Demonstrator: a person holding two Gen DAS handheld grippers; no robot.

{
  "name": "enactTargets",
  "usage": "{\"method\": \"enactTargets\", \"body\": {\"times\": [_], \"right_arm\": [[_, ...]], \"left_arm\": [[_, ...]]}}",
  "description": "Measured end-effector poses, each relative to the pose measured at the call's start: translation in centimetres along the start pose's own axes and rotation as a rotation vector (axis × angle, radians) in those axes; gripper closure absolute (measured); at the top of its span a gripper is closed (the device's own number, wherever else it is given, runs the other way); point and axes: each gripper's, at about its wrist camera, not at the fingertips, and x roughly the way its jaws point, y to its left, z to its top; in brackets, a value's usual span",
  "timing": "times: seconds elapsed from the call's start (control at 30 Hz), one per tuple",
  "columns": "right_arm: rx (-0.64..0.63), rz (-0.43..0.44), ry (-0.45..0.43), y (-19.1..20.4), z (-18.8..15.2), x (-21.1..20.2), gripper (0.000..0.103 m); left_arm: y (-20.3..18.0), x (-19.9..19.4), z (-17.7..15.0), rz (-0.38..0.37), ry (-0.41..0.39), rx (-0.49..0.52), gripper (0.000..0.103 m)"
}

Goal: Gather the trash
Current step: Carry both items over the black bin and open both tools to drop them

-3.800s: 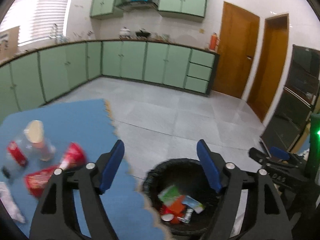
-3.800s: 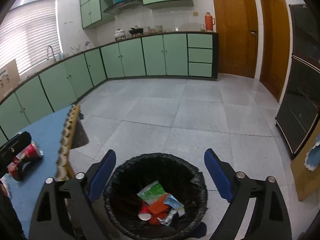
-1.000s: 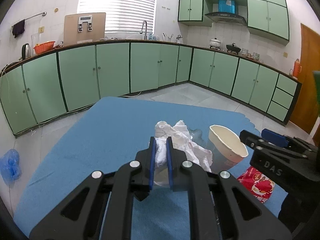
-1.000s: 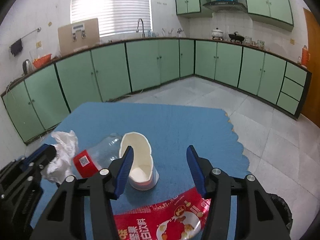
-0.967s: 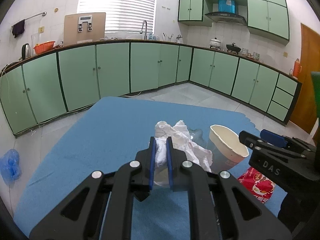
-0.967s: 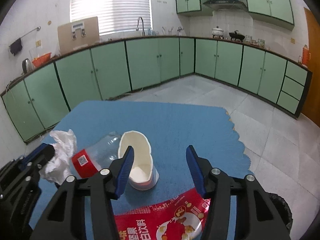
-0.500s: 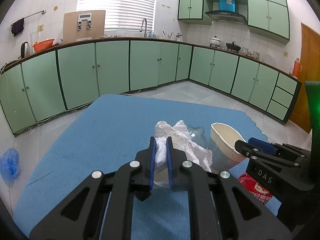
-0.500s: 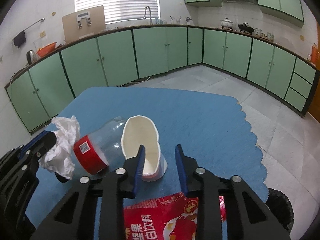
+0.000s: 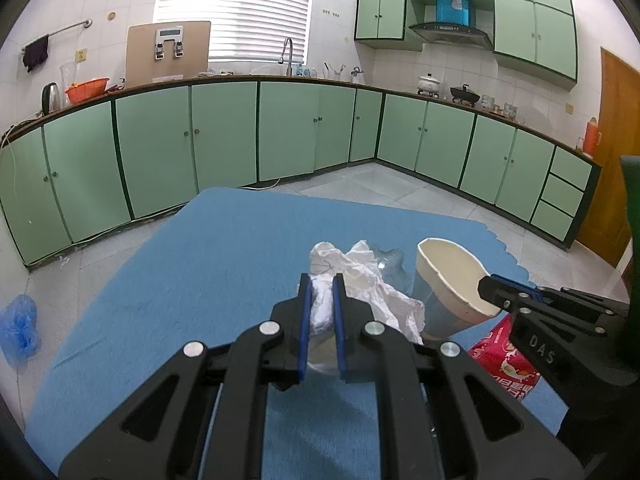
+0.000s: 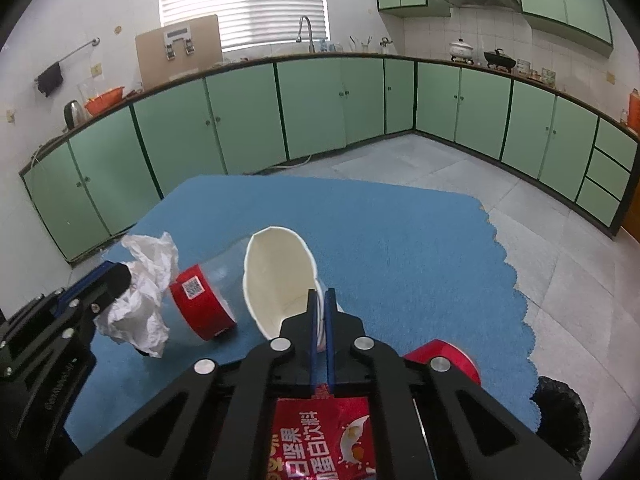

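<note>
Gripping crumpled tissue (image 9: pixel 352 280), your left tool (image 9: pixel 320 304) is clenched; right tool (image 10: pixel 319 312) pinches the paper cup (image 10: pixel 280 276) rim. Only the right view shows the bin (image 10: pixel 564 420) (5 o'clock, past the table (image 10: pixel 400 240) edge).

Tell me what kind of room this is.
Most likely a home kitchen: green cabinets under a long counter, a sink tap by the window, and a range hood above pots.

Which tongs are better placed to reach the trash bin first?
Right. The right tongs already pinch the paper cup's rim, and the black-lined bin sits at their lower right. The left tongs hold crumpled tissue farther away.
</note>
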Motion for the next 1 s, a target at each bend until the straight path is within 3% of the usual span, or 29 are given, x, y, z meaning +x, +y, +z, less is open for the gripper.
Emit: {"method": "enactTargets", "body": {"times": [0.43,1.0], "right_arm": [[0.052,0.011,-0.107,-2.8,1.2,-6.2,0.1],[0.111,-0.118,-0.188,-10.7,-1.3,-15.7,0.1]], "left_arm": [[-2.0,-3.2,0.7,-0.053,-0.054,0.02,0.094],[-11.9,-7.3,-0.6,-0.246,-0.056,0.121,0.094]]}}
